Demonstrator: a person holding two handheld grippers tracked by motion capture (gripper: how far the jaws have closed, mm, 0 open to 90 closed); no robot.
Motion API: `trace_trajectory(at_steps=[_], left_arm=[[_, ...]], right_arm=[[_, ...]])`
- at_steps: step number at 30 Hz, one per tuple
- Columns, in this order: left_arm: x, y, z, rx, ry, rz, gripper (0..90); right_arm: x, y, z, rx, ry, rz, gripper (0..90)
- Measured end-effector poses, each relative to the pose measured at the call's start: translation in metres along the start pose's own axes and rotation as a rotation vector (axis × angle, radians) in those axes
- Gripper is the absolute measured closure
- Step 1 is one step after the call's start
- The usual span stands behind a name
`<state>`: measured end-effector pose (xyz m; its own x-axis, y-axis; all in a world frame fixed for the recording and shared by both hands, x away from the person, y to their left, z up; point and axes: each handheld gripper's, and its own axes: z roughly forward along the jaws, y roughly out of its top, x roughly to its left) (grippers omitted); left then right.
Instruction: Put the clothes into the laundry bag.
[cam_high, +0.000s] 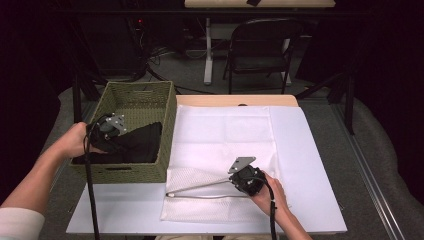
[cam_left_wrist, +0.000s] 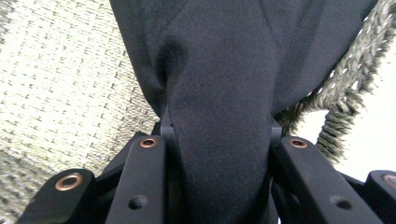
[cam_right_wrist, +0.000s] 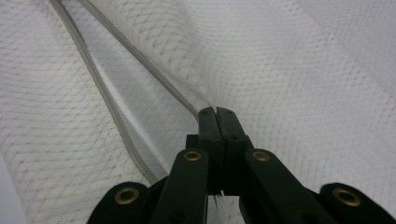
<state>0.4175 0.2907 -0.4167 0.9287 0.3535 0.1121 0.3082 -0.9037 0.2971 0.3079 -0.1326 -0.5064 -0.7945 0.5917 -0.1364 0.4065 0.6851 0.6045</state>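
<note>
**Jaws on dark cloth and mesh bag: item record**

Jaws of my left gripper (cam_left_wrist: 219, 140) were clamped on a fold of the dark garment (cam_left_wrist: 224, 70), which hung bunched between them over the woven basket (cam_high: 131, 172). I judged the hold was meant to lift the cloth clear of the basket wall.

Jaws of my right gripper (cam_right_wrist: 217, 114) were pinched tight on 1 upper edge of the white mesh bag (cam_right_wrist: 289, 84), beside its zipper (cam_right_wrist: 100, 88). That pull, I judged, kept the bag's mouth raised for loading.

Edges: the basket's right wall stood between garment and bag. Open room: the white sheet (cam_high: 300, 145) beyond the bag lay bare; the table's (cam_high: 235, 100) far edge was well apart.
</note>
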Motion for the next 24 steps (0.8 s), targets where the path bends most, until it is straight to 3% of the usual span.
trace_trajectory(at_steps=[10,16,20,24], left_arm=[[-0.003,0.001,-0.013,-0.017,0.023,-0.012,66.1],[-0.006,0.010,-0.026,0.006,0.048,0.019,66.1],[-0.010,0.016,-0.037,0.019,0.062,0.001,66.1],[-0.016,0.022,-0.048,0.040,0.088,0.010,66.2]], right_arm=[[-0.001,0.000,0.001,-0.002,0.001,-0.008,90.0],[-0.001,0.000,0.001,-0.005,0.000,-0.008,90.0],[-0.001,0.000,0.002,0.000,0.002,-0.012,90.0],[-0.001,0.000,0.001,0.001,0.002,-0.013,90.0]])
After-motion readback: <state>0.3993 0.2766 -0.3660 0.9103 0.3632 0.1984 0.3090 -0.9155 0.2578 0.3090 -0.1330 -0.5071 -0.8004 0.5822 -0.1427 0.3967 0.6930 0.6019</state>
